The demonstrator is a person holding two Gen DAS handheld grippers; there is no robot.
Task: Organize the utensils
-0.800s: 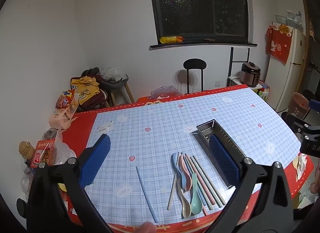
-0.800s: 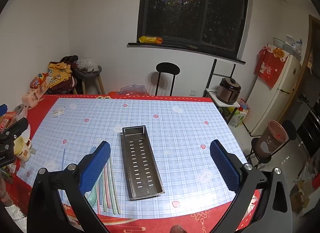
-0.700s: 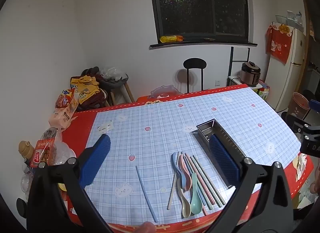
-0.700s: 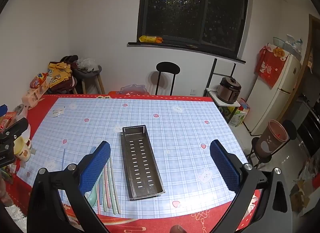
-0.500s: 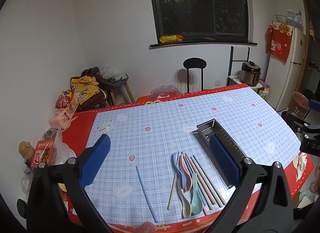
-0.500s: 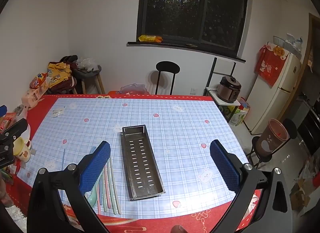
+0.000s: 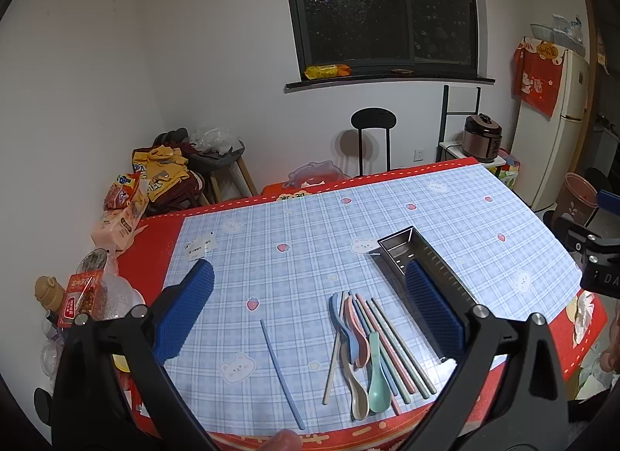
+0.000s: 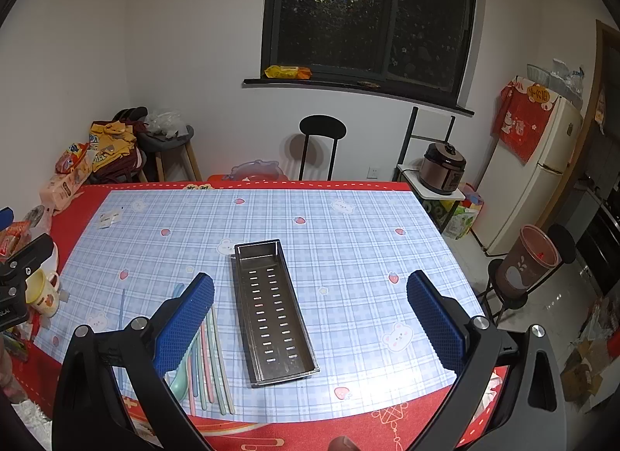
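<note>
Jaws of left gripper and right gripper both wide open, empty, above worktop. Spoons and chopsticks lie just left of metal tray; 1 blue chopstick farther left.

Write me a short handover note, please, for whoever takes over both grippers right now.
Left gripper: open, empty, above the table.
Right gripper: open, empty, above the metal tray.
The tray lies on the checked tablecloth with nothing in it.
The spoons and chopsticks lie in a loose bunch left of the tray; one blue chopstick lies apart, further left.
Done: nothing yet.
Left: every utensil is still to be sorted, presumably into the tray.
</note>
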